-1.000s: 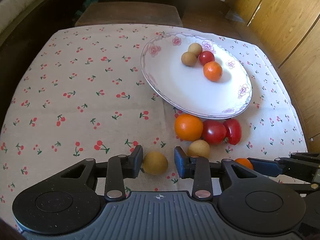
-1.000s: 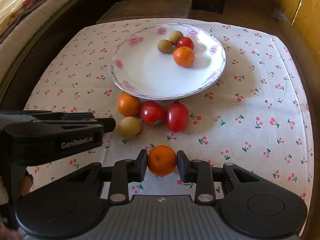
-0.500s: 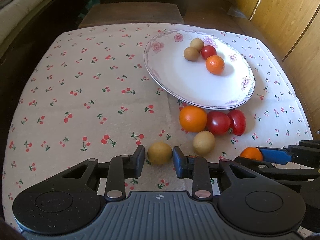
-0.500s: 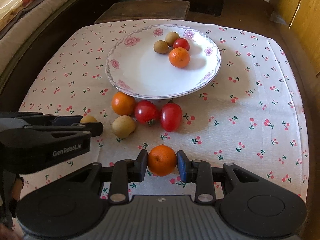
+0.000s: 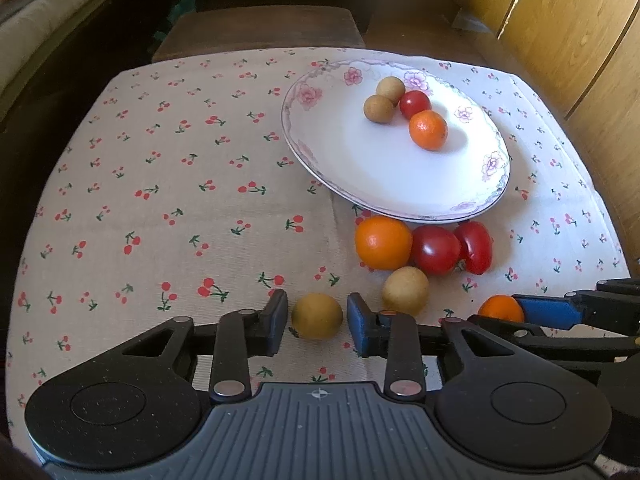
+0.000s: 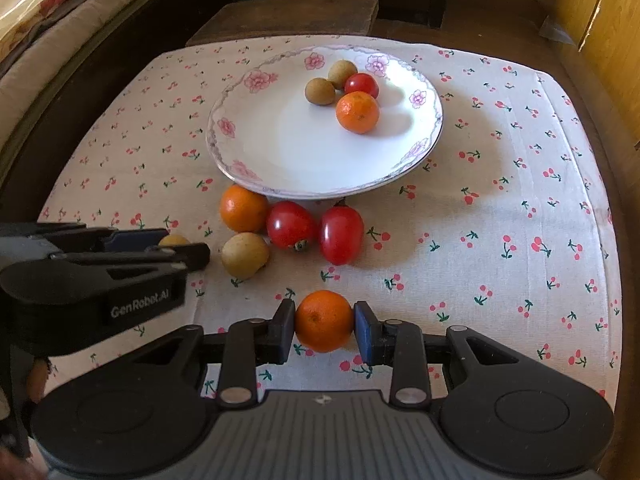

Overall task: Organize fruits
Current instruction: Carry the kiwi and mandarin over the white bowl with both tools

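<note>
We hold a gripper in each hand over the cherry-print cloth (image 5: 168, 168), both angled steeply down at the near edge of the fruit pile. The right gripper (image 6: 324, 326) is clenched on a mandarin (image 6: 324, 321), both pads pressed to its sides, the fruit at or just above the cloth; we judge it ready for the carry to the plate (image 6: 280, 152). The left gripper (image 5: 317, 318) straddles a tan longan (image 5: 317, 315). Its jaws have just been closing on it, but slivers of gap show on both sides, so we read it as not yet gripped. Taking one fruit per hand probably lets both go over together. The plate already holds two longans, a cherry tomato and a mandarin (image 5: 428, 129), clustered at the far side, leaving the near white floor free for drops. Loose on the cloth by the plate's near rim: another mandarin (image 5: 383, 242), two tomatoes (image 5: 436, 249), one more longan (image 5: 405, 290). Round fruit rolls; we would set these down gently.
</note>
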